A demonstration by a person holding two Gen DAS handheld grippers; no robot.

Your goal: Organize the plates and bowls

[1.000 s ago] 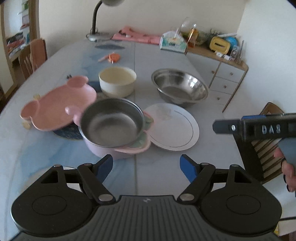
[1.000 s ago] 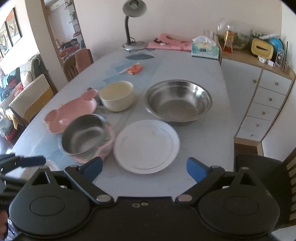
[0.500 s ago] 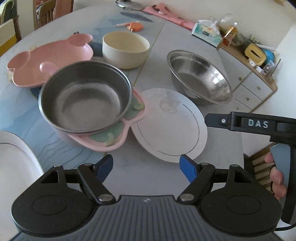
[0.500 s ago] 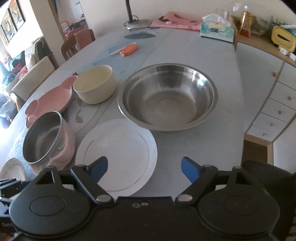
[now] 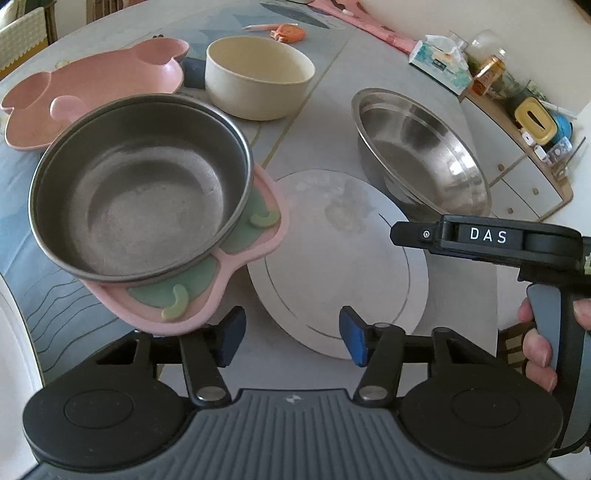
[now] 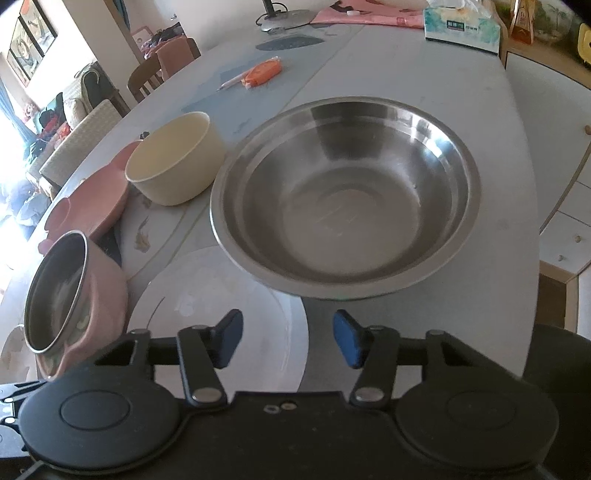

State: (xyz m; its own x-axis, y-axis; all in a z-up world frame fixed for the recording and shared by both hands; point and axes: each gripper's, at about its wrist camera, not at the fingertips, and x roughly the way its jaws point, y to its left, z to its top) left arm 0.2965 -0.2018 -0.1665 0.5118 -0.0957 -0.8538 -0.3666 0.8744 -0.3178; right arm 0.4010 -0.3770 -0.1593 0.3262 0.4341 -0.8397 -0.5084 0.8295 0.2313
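A steel bowl sits in a pink holder right in front of my left gripper, which is open and empty. A white plate lies beside it. A large steel basin stands just ahead of my right gripper, which is open, empty and low over the white plate. A cream bowl and a pink bear-shaped plate stand further back. The right gripper shows in the left wrist view.
Another white dish lies at the table's near left edge. An orange item, a lamp base and a tissue box are at the far end. A drawer cabinet stands to the right.
Both grippers have moved forward and down. The left has closed in on the steel bowl in its pink holder, the right on the large steel basin. Both jaws have stayed open.
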